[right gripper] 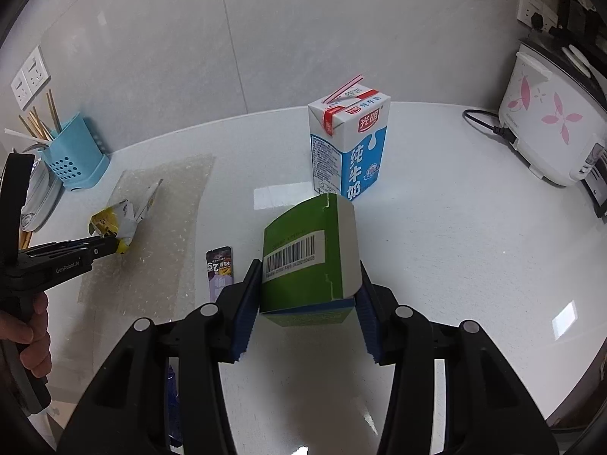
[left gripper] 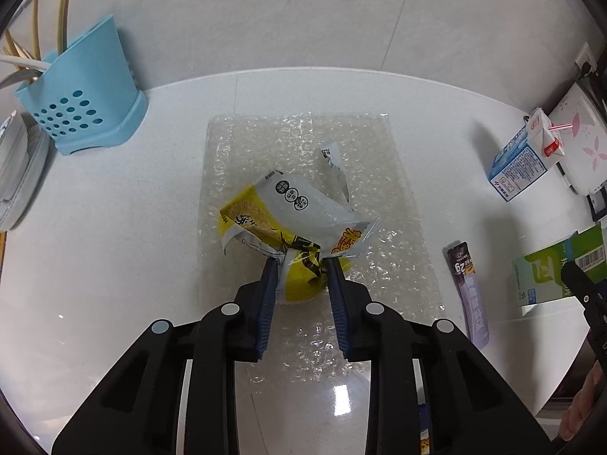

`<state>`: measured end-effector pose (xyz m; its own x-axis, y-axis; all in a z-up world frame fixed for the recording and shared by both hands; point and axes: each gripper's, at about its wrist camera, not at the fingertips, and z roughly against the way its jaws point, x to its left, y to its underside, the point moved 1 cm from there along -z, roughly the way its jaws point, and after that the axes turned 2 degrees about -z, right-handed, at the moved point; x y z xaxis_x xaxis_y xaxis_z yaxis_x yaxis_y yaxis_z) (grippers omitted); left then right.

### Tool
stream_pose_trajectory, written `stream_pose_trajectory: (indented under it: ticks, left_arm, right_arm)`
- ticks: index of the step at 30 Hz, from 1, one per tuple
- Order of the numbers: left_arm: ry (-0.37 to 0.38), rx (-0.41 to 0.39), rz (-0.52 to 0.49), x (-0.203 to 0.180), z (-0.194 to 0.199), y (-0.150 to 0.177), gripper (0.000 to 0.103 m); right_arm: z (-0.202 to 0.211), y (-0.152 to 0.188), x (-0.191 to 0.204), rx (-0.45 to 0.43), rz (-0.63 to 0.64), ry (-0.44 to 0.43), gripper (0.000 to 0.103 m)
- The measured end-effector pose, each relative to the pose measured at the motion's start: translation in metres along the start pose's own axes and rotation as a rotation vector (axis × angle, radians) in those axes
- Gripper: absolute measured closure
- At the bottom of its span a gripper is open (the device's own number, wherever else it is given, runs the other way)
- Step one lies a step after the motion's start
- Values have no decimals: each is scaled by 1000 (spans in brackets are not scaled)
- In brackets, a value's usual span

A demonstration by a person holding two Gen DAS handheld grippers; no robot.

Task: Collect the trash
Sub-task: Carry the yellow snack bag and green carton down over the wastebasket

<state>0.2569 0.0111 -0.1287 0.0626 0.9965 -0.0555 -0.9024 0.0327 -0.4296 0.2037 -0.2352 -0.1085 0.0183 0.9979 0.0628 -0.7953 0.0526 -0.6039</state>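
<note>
My left gripper (left gripper: 299, 265) is shut on a crumpled yellow and silver snack wrapper (left gripper: 288, 216), held just above a sheet of bubble wrap (left gripper: 303, 151); the wrapper also shows in the right wrist view (right gripper: 121, 220). My right gripper (right gripper: 307, 295) is shut on a green and white carton (right gripper: 307, 258) with a barcode, lifted over the white counter; it also shows in the left wrist view (left gripper: 550, 269). A purple sachet (left gripper: 468, 288) lies flat on the counter between the two grippers (right gripper: 220, 269). A blue and white milk carton (right gripper: 347, 144) with a pink straw stands upright beyond the green carton.
A blue utensil holder (left gripper: 79, 102) with chopsticks stands at the back left by the tiled wall. A white rice cooker (right gripper: 550, 121) with pink flowers and its cable sits at the right. Plates (left gripper: 15, 167) lie at the far left.
</note>
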Motion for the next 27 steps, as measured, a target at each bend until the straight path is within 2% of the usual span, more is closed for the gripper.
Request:
stream_pose_trajectory:
  ticks: [2, 5, 27]
  left_arm:
    - [0, -4, -8, -3, 4, 1, 84]
    - [0, -15, -18, -8, 11, 2, 86]
    - [-6, -84, -8, -22, 71, 41, 86]
  right_arm:
    - [5, 0, 0, -8, 2, -5, 59]
    - [13, 2, -1, -20, -1, -12, 59]
    - [67, 26, -6, -69, 33, -46, 59]
